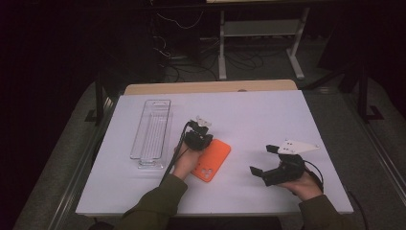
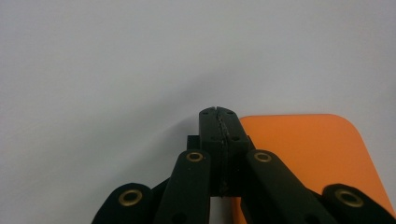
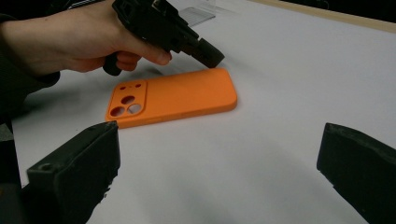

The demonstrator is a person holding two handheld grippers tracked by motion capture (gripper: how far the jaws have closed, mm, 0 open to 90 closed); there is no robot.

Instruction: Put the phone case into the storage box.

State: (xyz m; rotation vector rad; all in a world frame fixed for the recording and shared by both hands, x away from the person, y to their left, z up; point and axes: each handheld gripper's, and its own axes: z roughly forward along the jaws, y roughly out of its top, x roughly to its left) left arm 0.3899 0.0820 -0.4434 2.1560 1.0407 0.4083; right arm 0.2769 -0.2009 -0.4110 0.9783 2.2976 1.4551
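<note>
Black jaws of the right gripper [image 3: 219, 168] were seen spread wide, nothing between them. Beyond, the orange phone case [image 3: 175, 97] was laid flat on the white table [image 1: 268, 115], the left gripper [image 2: 218, 114] pressed shut beside its edge, nothing gripped. Light, bendy and slick it was judged, best pinched at a long edge. Off left, the clear tray [image 1: 152, 133] was left empty.

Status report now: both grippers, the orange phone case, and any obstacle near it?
Left gripper shut, empty, at the phone case edge. Right gripper open, empty, off to the side. Case flat on the table. Nothing blocking.
</note>
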